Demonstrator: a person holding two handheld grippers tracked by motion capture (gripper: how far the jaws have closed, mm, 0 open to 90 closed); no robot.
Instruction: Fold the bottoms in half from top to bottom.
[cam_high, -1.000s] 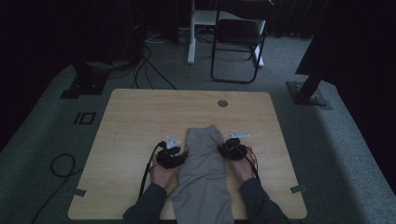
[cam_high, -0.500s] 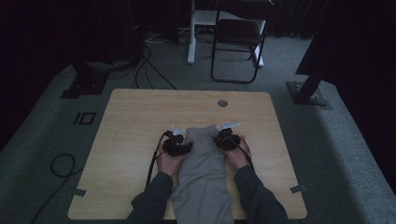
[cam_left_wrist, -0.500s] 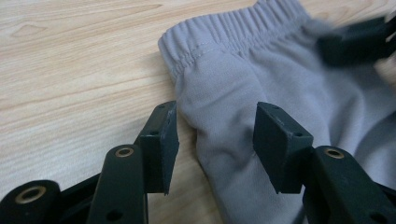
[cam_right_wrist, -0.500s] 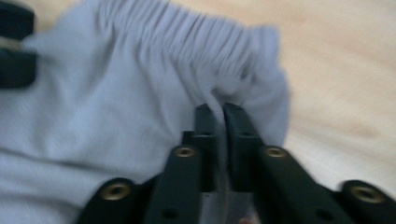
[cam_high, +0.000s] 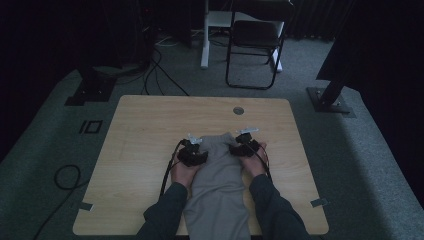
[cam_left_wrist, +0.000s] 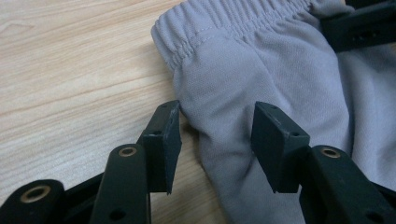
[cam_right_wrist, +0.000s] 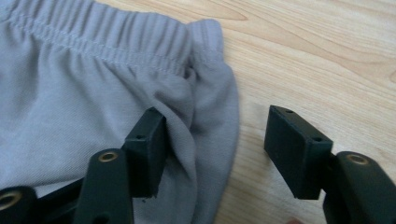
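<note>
1. Grey trousers (cam_high: 218, 175) lie flat on a wooden table (cam_high: 145, 125), the elastic waistband (cam_left_wrist: 224, 18) at the far end and the legs running back to the near edge between the person's forearms.
2. The left gripper (cam_high: 196, 150) sits at the left side of the trousers, just below the waistband. In the left gripper view (cam_left_wrist: 217, 142) its jaws stand apart, astride the folded side edge of the cloth; the pads do not press on it. They have just been closing a little.
3. The right gripper (cam_high: 239, 145) sits at the right side of the trousers, level with the left one. In the right gripper view (cam_right_wrist: 215, 154) its jaws stand apart: one pad rests against a wrinkle of cloth, the other stands clear over bare wood, with the trousers' side edge between them. They have just been opening, and the cloth is not clamped.
4. A chair (cam_high: 255, 45) stands on the carpet beyond the table, well apart from the work.
</note>
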